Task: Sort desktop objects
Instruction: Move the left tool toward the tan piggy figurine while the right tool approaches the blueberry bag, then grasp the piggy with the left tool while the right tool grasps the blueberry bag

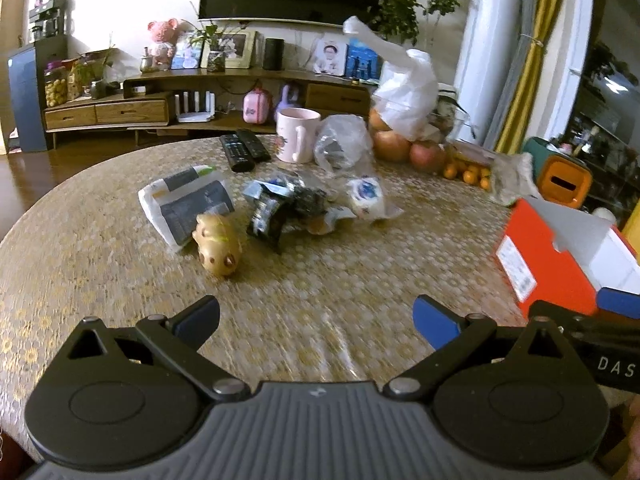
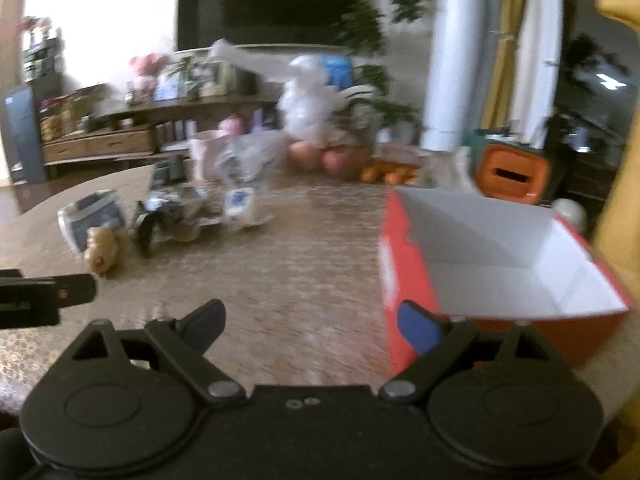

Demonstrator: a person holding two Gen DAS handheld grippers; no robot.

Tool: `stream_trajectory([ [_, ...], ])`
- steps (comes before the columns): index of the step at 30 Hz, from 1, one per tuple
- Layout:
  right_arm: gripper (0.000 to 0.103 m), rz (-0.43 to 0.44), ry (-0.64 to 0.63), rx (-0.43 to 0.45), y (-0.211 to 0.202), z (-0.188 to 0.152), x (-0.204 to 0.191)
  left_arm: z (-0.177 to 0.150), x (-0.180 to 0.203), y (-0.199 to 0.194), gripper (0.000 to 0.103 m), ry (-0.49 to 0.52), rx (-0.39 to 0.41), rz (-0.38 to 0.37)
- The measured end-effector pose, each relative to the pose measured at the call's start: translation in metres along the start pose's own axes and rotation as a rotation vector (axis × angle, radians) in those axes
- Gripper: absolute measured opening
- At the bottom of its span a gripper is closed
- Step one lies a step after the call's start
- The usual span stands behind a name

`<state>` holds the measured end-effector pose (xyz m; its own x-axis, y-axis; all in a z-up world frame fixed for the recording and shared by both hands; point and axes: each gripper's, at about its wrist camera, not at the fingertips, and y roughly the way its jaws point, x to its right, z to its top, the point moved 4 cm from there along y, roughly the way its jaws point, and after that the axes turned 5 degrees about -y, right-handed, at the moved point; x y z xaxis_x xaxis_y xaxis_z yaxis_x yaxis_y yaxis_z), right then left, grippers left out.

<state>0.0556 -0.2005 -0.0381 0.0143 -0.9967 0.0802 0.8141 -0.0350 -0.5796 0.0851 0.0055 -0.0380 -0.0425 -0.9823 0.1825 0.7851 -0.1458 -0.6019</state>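
Observation:
A golden animal figurine (image 1: 218, 244) lies on the round patterned table (image 1: 100, 248), beside a white-grey packet (image 1: 184, 204), dark snack wrappers (image 1: 276, 208) and a white-blue packet (image 1: 366, 196). An open red box with a white inside (image 1: 560, 256) stands at the right. My left gripper (image 1: 316, 320) is open and empty, short of the pile. My right gripper (image 2: 310, 326) is open and empty, its right finger next to the red box (image 2: 500, 248). The right wrist view is blurred; the figurine (image 2: 102, 254) and the wrappers (image 2: 172, 216) show at its left.
Two remotes (image 1: 244, 148), a pink mug (image 1: 298, 134), a clear bag (image 1: 344, 142), apples (image 1: 404, 148) under a white bag, and small oranges (image 1: 468, 172) sit at the table's far side. An orange bin (image 1: 564, 184) and a TV cabinet (image 1: 200, 96) stand beyond.

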Motion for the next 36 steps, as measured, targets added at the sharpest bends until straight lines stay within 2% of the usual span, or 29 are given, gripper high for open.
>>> stream_trajectory([
  [4,0.093,0.090,-0.042,0.008,0.030,0.019,-0.014,0.011,-0.016,0.024,0.103,-0.032,-0.002,0.027],
  [8,0.093,0.130,-0.075,0.024,0.059,0.038,-0.025,0.022,-0.033,0.048,0.103,-0.055,0.008,0.065],
  [15,0.092,0.126,-0.081,0.027,0.122,0.064,-0.031,0.033,-0.059,0.089,0.103,-0.100,0.019,0.125],
  [27,0.086,0.087,-0.059,-0.002,0.226,0.088,-0.036,0.030,-0.073,0.144,0.103,-0.092,-0.002,0.183],
  [35,0.084,0.100,-0.058,-0.047,0.266,0.090,-0.049,0.030,-0.083,0.163,0.089,-0.109,-0.015,0.202],
  [36,0.083,0.104,-0.064,-0.052,0.270,0.090,-0.052,0.030,-0.085,0.164,0.083,-0.114,-0.017,0.203],
])
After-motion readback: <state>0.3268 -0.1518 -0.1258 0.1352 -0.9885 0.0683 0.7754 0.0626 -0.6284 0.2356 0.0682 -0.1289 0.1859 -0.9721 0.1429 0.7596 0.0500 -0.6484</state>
